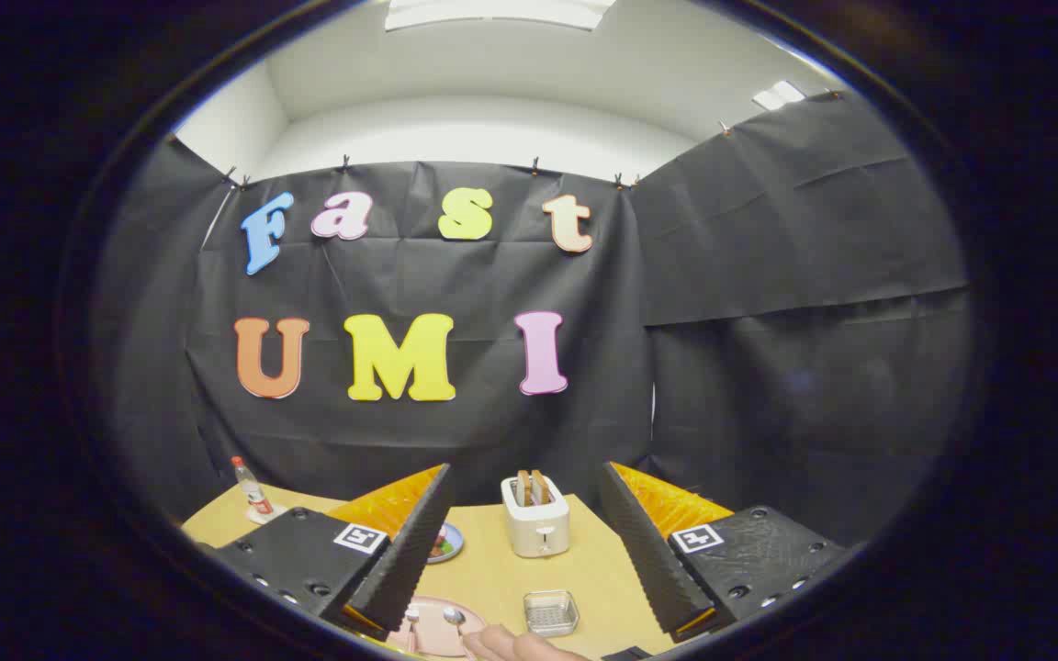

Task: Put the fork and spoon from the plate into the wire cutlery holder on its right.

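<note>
Tongs [529, 551] spread wide above surface [584, 569]; plate [437, 633] with spoon [452, 618] and holder [551, 612] lie between fingers, toaster [535, 519] beyond.

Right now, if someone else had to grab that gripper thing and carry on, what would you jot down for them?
Gripper: fingers open, holding nothing, raised above the table.
Pink plate: low between the fingers, with the spoon and what looks like the fork on it.
A hand rests at the plate's near edge.
Wire cutlery holder: right of the plate, looks empty.
Toaster stands beyond, bottle far left.
Done: nothing yet.
Left: grip each utensil and drop it into the holder.
</note>
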`<state>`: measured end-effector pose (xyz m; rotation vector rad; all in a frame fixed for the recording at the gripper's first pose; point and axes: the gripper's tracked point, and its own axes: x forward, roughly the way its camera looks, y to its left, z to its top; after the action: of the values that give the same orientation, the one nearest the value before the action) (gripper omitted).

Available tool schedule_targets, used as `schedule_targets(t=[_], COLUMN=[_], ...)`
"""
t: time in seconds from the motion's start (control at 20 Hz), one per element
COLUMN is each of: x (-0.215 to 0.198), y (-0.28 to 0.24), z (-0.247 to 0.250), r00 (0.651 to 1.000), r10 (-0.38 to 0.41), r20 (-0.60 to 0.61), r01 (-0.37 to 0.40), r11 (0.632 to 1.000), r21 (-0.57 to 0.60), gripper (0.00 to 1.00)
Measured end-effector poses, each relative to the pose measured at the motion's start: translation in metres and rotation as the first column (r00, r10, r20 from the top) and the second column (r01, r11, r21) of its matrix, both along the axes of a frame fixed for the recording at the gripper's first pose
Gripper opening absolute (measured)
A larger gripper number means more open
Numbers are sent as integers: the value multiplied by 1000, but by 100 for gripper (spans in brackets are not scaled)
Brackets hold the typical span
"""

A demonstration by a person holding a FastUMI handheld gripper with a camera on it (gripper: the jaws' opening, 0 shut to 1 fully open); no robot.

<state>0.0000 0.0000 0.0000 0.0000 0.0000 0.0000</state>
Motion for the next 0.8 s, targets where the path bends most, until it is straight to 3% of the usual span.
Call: schedule_targets(t=[0.5, 0.8], x=[4, 15], y=[-1, 9], z=[-10, -44], r00=[998, 991], r10=[22, 57], r20=[-59, -124], r01=[-24, -64], r11=[1000, 996], r21=[-20, -54], gripper=[96, 96])
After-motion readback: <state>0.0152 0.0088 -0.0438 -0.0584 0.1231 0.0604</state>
